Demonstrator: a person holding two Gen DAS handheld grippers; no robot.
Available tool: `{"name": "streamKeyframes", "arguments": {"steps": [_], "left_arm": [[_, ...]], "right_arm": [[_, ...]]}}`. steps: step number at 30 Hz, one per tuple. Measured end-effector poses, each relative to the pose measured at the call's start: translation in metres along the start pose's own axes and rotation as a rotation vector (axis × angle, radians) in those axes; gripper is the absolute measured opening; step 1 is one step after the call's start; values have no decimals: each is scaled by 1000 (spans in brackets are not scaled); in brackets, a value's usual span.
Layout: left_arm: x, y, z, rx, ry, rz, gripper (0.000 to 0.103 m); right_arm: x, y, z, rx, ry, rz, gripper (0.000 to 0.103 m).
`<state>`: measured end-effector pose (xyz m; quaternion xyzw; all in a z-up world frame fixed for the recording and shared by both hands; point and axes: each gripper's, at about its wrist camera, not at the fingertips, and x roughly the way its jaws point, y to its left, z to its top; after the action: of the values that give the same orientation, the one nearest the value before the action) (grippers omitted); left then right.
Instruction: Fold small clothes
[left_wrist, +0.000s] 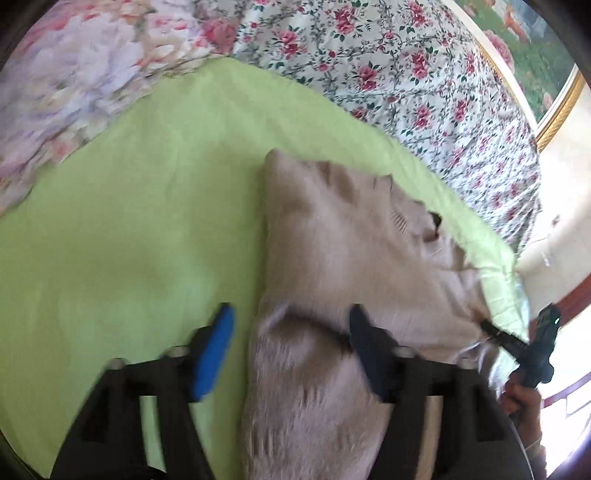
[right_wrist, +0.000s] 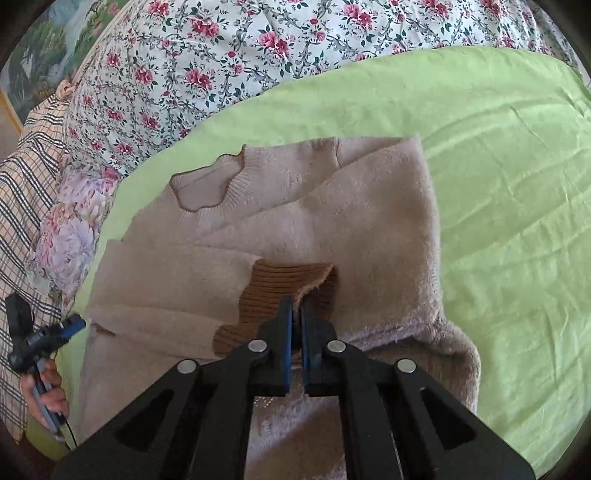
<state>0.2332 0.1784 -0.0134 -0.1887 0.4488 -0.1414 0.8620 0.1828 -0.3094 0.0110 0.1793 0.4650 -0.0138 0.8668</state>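
Sweater cuff (right_wrist: 295, 284) between right tongs (right_wrist: 296, 314).

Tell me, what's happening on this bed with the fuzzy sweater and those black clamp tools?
A person is folding a small beige sweater laid on a green sheet, using a hand-held gripper in each hand. The right gripper is shut on the sweater's brown ribbed cuff, holding the sleeve over the body. The left gripper is open, its fingers either side of the sweater's edge, gripping nothing.
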Motion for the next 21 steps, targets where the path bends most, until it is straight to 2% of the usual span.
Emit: {"name": "streamKeyframes", "arguments": {"steps": [4, 7, 8, 9, 10, 11, 14, 15, 18, 21], "left_arm": [[38, 0, 53, 0, 48, 15, 70], [83, 5, 79, -3, 155, 12, 69], [92, 5, 82, 7, 166, 36, 58], [96, 3, 83, 38, 146, 52, 32], [96, -2, 84, 74, 118, 59, 14], [91, -7, 86, 90, 83, 62, 9], [68, -24, 88, 136, -86, 50, 8], [69, -26, 88, 146, -97, 76, 8], [94, -24, 81, 193, -55, 240, 9], [94, -20, 74, 160, -30, 285, 17]], "right_arm": [[-21, 9, 6, 23, -108, -18, 6], [-30, 11, 7, 35, -146, 22, 6], [-28, 13, 6, 31, -137, 31, 6], [-26, 14, 7, 26, -129, 30, 6], [-24, 15, 6, 22, -120, 30, 6], [-22, 14, 7, 21, -113, 31, 6], [-18, 15, 9, 21, -116, 33, 6], [-14, 16, 9, 26, -109, 39, 6], [-6, 24, 8, 12, -81, 81, 6], [0, 33, 5, -34, -34, 109, 6]]}}
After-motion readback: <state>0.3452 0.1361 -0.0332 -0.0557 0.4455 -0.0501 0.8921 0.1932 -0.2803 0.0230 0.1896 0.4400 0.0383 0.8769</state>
